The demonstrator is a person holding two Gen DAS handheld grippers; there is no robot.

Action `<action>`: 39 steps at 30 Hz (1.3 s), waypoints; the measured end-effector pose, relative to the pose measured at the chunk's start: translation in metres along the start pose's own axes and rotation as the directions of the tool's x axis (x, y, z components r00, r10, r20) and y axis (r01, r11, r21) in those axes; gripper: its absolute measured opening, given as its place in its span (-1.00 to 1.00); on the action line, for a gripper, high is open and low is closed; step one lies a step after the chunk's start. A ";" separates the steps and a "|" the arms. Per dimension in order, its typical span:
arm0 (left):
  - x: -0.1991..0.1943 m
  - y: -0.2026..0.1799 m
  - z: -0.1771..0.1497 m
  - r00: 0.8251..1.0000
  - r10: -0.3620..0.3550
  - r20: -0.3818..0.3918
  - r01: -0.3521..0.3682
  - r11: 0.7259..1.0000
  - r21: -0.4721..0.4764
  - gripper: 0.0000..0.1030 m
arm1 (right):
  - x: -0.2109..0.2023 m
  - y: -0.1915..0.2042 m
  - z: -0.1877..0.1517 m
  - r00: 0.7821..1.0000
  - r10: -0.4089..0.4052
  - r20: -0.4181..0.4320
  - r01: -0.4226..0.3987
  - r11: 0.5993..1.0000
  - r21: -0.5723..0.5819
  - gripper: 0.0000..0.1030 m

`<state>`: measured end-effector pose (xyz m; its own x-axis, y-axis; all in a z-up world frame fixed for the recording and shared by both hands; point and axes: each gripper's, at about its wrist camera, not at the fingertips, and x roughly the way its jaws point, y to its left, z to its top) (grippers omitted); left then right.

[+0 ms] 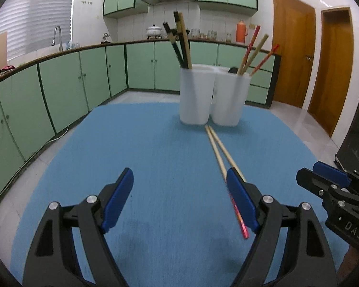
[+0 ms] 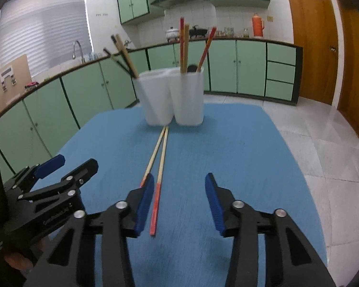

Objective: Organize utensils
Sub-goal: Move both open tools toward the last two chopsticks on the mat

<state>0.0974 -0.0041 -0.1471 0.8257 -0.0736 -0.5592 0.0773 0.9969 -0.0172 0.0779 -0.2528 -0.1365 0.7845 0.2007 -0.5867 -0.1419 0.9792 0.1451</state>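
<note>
Blue table mat (image 1: 155, 143): a white two-compartment utensil holder (image 1: 213, 95) stands at the far end, dark chopsticks (image 1: 179, 45) in its left compartment, red-and-tan chopsticks (image 1: 253, 52) in its right. A loose pair of tan chopsticks with red ends (image 2: 159, 157) lies on the mat, running from the holder's base toward the near side. Left gripper (image 1: 179, 201) spread wide and empty, chopsticks passing its right finger; right gripper (image 2: 179, 203) partly open, gripping nothing, one chopstick just inside its left finger.
</note>
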 end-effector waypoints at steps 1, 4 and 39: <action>0.001 0.001 -0.003 1.000 0.000 -0.014 0.000 1.000 0.001 0.50 | 0.001 0.000 0.000 1.000 0.008 -0.011 -0.008 1.000 -0.002 -0.31; 0.002 0.001 -0.006 1.000 0.001 -0.024 -0.002 1.000 -0.006 0.47 | 0.006 0.006 -0.009 0.999 0.022 -0.046 -0.022 1.000 -0.017 -0.41; 0.002 -0.004 -0.015 0.994 -0.004 -0.112 0.002 1.000 -0.021 0.40 | 0.029 0.014 -0.026 0.982 -0.024 -0.186 0.021 1.000 -0.014 -0.89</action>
<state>0.0900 -0.0074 -0.1606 0.7574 -0.0741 -0.6488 0.0672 0.9971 -0.0355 0.0829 -0.2328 -0.1719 0.6616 0.1796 -0.7281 -0.1338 0.9836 0.1211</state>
